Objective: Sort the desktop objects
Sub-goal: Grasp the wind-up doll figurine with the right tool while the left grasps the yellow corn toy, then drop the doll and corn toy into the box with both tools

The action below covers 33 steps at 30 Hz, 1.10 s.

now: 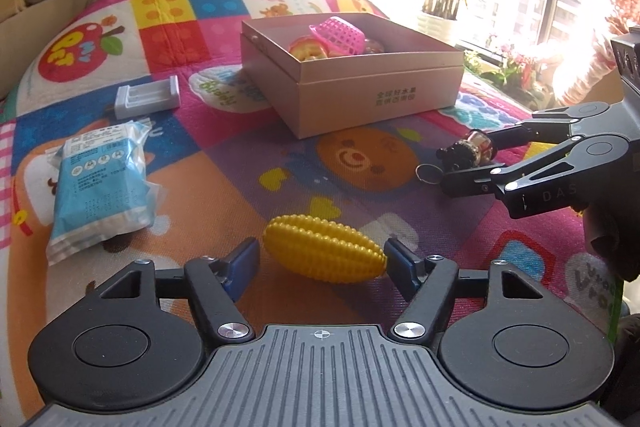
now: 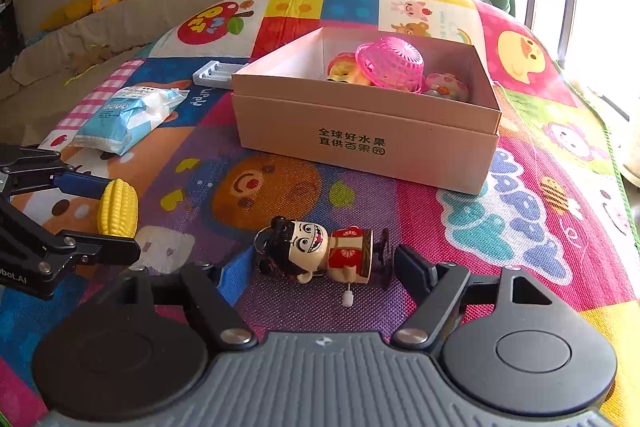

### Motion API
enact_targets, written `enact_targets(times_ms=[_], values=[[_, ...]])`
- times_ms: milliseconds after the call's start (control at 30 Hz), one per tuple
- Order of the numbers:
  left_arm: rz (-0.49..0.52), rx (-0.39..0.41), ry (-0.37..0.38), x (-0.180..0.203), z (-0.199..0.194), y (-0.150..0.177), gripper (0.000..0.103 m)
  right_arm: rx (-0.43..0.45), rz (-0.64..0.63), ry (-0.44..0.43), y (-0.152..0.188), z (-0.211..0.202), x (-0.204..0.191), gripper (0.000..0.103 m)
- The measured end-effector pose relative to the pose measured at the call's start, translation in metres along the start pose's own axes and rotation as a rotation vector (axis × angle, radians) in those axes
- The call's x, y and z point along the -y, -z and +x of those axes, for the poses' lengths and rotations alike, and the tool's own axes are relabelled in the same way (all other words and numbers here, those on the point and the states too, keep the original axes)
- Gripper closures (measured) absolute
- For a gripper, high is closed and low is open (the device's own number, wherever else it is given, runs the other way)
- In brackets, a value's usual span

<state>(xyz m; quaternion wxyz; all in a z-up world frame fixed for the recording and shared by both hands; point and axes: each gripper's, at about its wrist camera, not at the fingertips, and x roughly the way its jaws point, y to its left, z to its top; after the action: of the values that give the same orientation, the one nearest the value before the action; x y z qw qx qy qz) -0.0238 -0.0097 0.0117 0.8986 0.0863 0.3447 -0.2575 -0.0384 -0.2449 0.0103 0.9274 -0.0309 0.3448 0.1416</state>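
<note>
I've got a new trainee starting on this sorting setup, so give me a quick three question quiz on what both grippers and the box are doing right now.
1. True or false: the left gripper has its fingers on either side of the yellow toy corn.
2. Which toy lies between the fingers of the right gripper?
A. wind-up doll
B. tissue pack
C. grey holder
3. Fill in: the pink basket sits inside the ____.

Key: 1 true. 2 A, the wind-up doll. 3 cardboard box.

Glossy, knobbly yellow plastic corn (image 1: 324, 248) is lying at lower centre on the woven-textured colourful play mat (image 1: 224, 183), below the matt pink cardboard box (image 1: 376, 89).
</note>
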Motion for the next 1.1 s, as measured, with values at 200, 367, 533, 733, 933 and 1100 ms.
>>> enact_targets(times_ms=[200,367,533,733,933,1100], values=[[0.022,0.035,-0.034,0.015,-0.010,-0.008,0.033,-0.006,-0.003,0.013,-0.005,-0.005,-0.001,0.037],[0.126,0.231,-0.090,0.031,-0.045,-0.059,0.033,0.113,-0.068,-0.033,-0.037,-0.058,0.000,0.038],[0.165,0.363,-0.157,0.040,-0.036,-0.132,0.033,0.356,-0.073,0.001,-0.106,-0.122,0.022,0.038],[0.123,0.358,-0.141,0.032,0.015,-0.185,0.024,0.364,0.003,0.025,-0.163,-0.093,0.053,0.037],[0.068,0.251,-0.227,0.002,0.008,-0.117,0.008,0.266,0.101,-0.029,-0.164,-0.047,0.071,0.033],[0.007,0.135,-0.328,-0.021,-0.008,-0.048,0.006,0.225,0.079,-0.066,-0.160,-0.027,0.050,0.031]])
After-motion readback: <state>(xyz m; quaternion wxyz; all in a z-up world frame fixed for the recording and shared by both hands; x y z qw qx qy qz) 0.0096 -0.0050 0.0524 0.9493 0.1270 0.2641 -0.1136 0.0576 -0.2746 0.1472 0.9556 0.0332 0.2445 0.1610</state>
